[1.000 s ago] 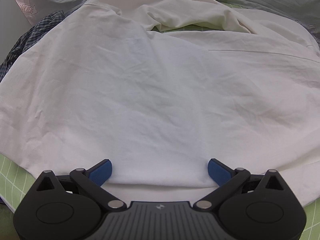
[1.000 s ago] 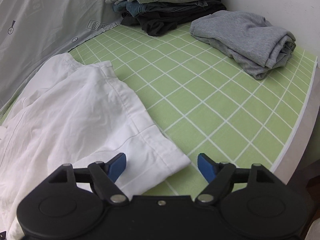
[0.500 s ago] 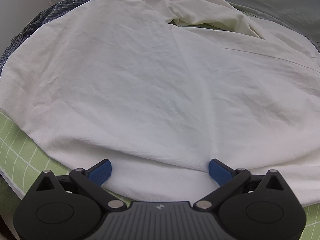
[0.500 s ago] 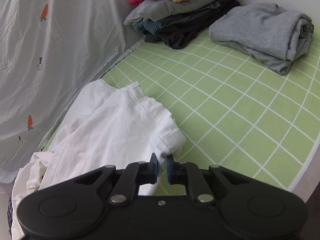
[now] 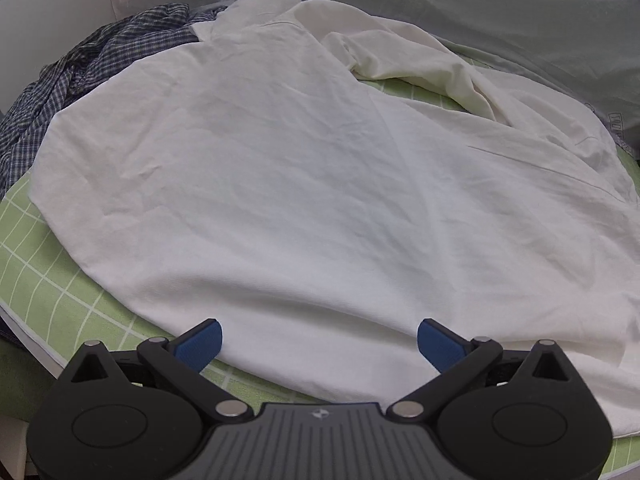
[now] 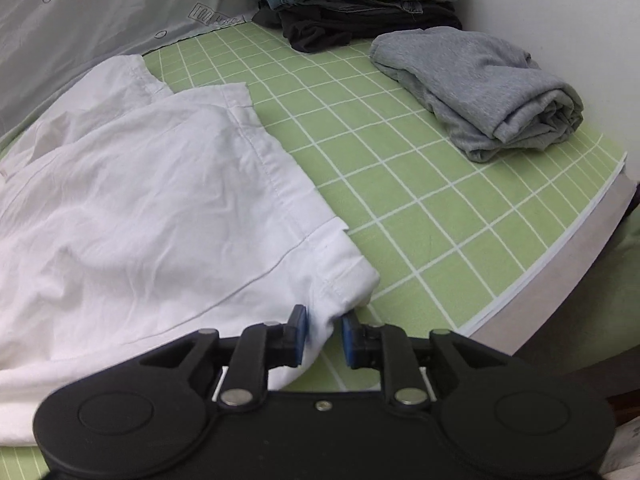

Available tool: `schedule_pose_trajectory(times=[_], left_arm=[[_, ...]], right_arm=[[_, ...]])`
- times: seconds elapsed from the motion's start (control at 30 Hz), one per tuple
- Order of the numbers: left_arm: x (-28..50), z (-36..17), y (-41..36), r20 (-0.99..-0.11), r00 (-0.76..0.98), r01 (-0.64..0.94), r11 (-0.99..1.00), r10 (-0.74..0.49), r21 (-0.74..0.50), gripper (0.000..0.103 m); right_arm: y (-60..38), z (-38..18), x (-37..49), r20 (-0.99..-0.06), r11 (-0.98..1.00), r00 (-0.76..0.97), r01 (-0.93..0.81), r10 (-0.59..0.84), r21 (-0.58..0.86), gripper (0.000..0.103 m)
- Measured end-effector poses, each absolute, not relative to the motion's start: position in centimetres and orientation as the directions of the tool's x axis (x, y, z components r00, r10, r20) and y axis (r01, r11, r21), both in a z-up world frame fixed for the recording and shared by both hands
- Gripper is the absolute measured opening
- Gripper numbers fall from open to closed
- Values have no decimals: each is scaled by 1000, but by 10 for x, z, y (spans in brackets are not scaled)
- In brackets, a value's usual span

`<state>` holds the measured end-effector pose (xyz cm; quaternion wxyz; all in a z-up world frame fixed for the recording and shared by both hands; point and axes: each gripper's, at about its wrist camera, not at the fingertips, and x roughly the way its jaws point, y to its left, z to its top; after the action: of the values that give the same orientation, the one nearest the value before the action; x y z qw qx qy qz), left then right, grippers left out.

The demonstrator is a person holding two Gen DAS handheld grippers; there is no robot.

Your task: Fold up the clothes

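Observation:
A white shirt (image 5: 320, 184) lies spread over the green grid mat (image 5: 52, 288). Its collar end is bunched at the back. My left gripper (image 5: 318, 340) is open just over the shirt's near edge and holds nothing. In the right wrist view the same white shirt (image 6: 140, 208) lies at left on the mat (image 6: 420, 184). My right gripper (image 6: 323, 336) has its jaws close together with the shirt's near cuff corner (image 6: 340, 284) between them; there is still a small gap on the right side.
A blue checked shirt (image 5: 92, 64) lies crumpled at the back left. A folded grey garment (image 6: 480, 88) and a stack of folded clothes (image 6: 352, 0) sit at the back right. A grey printed sheet (image 6: 100, 12) hangs behind. The mat's edge (image 6: 560, 256) runs at right.
My right gripper closed on the shirt's cuff corner, lifted it, then came back down with the cloth spread out again. My left gripper stayed open and drew back towards the shirt's near edge.

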<state>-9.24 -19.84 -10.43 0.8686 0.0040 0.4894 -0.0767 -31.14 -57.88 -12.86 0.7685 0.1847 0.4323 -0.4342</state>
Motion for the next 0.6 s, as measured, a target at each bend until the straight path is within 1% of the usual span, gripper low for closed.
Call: schedule_pose_trajectory(times=[0.03,0.07,0.13,0.17,0.2,0.23,0.27,0.3,0.33,0.37,0.43,0.6], left_arm=[[-94,-98,-187,-837,530,107,990,-138,-95,103],[-93,-92,-175,-824,550,69,990,-139,-121,103],[-90,-81,-149,-799,587,-9,986,-131,-168,102],[-89,-76,-136,-787,604,-47,981,-122,-189,101],[-87,-71,-122,-779,618,-84,976,-108,-203,101],[-84,-67,-110,-771,630,-120,970,-91,-213,100],[-81,-64,-98,-765,640,-153,963,-76,-223,99],[-78,-61,-84,-760,647,-182,955,-62,-233,96],[-75,-58,-71,-755,654,-211,947,-48,-244,95],[-71,-56,-59,-752,658,-237,939,-35,-250,94],[-60,-55,-38,-754,657,-277,927,-8,-252,87],[-32,-54,0,-754,656,-299,917,-5,-265,83]], right_arm=[[-575,-125,-303,-804,563,230,813,-548,-151,33],[-570,-120,-295,-776,568,219,796,-591,-208,39],[-563,-110,-281,-720,566,220,775,-658,-281,65],[-558,-105,-274,-691,562,224,767,-687,-310,73],[-552,-101,-268,-666,555,229,764,-710,-329,85],[-547,-98,-262,-652,557,243,763,-718,-328,88],[-541,-95,-257,-641,561,259,762,-723,-324,88],[-536,-92,-251,-629,565,275,761,-727,-320,95],[-531,-93,-245,-645,590,297,749,-704,-300,103],[-526,-95,-238,-665,619,320,736,-675,-275,103],[-511,-104,-224,-706,662,344,712,-619,-234,103],[-469,-127,-191,-793,751,412,655,-449,-84,103]])
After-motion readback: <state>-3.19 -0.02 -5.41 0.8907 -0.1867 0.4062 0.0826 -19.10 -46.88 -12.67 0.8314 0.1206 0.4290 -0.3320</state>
